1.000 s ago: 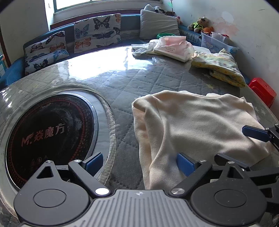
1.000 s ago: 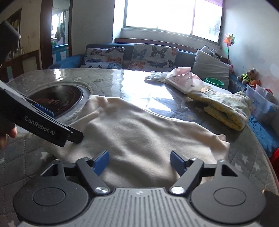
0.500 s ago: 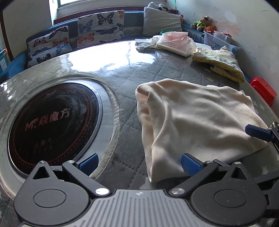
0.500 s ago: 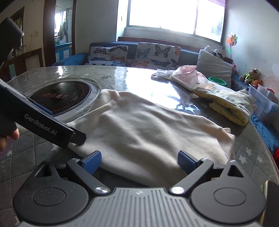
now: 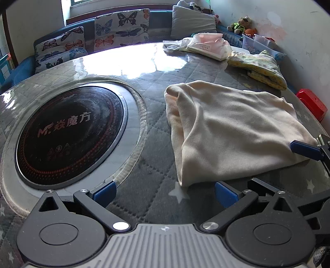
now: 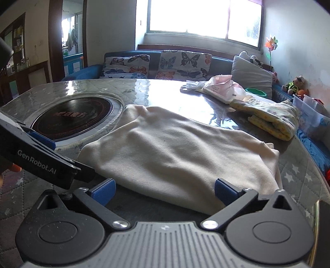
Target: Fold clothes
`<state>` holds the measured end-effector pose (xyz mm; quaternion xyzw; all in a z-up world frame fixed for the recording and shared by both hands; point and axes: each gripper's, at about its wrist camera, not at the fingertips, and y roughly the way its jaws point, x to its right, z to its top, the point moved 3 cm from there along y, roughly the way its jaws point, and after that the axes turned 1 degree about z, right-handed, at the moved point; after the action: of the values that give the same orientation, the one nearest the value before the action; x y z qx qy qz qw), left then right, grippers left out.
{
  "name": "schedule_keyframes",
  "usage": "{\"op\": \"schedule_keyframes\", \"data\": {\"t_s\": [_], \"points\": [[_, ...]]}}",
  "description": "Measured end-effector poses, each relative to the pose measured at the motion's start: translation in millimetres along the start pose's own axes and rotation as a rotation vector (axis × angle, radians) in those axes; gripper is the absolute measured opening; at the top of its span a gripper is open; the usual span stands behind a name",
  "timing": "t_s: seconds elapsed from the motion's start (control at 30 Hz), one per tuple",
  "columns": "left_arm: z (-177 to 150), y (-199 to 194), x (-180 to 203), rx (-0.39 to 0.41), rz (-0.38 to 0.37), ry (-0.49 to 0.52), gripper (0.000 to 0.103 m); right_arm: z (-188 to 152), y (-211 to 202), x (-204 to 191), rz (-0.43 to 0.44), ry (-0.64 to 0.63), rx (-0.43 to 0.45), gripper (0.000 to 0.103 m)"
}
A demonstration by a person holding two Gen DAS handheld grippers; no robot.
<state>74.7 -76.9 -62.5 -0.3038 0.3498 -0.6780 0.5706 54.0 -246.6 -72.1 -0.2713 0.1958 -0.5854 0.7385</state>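
While both grippers stand spread and grip nothing, we find the cream garment [image 6: 175, 152] folded flat on the quilted table [image 5: 152, 144], directly ahead of the right gripper [image 6: 164, 190] and ahead-right of the left gripper [image 5: 164, 191]. Only the right view shows the window [image 6: 204, 17]. The garment's near edge appears partly hidden behind the fingers [image 6: 225, 190].

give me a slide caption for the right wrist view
Open right gripper poised at the near edge of a folded cream garment on the quilted table.
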Motion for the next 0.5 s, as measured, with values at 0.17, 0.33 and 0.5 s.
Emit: {"op": "schedule_keyframes", "data": {"t_s": [0.17,0.33,0.5], "points": [[-6,-6,-3,0.006,-0.001,-0.005,0.103,-3,-4,-5,0.004,0.016,0.001,0.103],[-10,-13,-9,0.019,0.003,-0.023,0.103,-3,-7,-11,0.009,0.008,0.004,0.103],[-14,-20,-17,0.037,0.012,-0.036,0.103,0,-10,-17,0.02,0.003,0.014,0.103]]}}
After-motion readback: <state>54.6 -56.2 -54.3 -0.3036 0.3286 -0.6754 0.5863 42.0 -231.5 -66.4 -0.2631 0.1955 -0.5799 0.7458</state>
